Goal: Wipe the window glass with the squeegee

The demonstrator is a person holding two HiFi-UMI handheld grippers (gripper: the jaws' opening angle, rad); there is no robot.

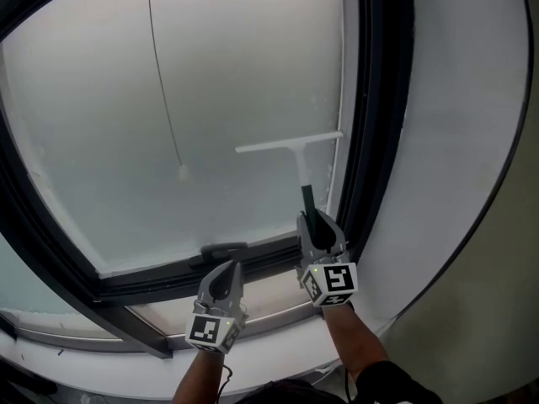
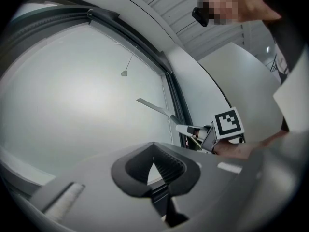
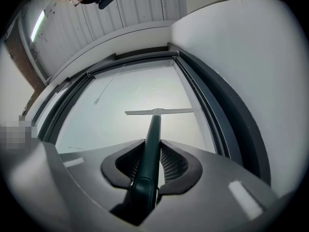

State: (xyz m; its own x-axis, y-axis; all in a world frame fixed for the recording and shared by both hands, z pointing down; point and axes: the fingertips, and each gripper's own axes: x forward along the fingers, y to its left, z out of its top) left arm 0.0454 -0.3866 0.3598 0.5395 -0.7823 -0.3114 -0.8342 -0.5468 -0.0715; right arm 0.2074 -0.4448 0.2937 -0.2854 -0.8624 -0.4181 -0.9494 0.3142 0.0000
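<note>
A squeegee with a white T-shaped blade and a dark green handle lies against the frosted window glass, near the right side of the pane. My right gripper is shut on the lower end of the handle. In the right gripper view the handle runs up between the jaws of the right gripper to the level blade. My left gripper hovers by the bottom frame, shut and empty. The left gripper view shows the left gripper with its jaws together, and the squeegee beyond.
A dark window frame borders the pane on the right and along the bottom. A dark window handle sits just above my left gripper. A thin pull cord ending in a bead hangs over the glass. White wall lies to the right.
</note>
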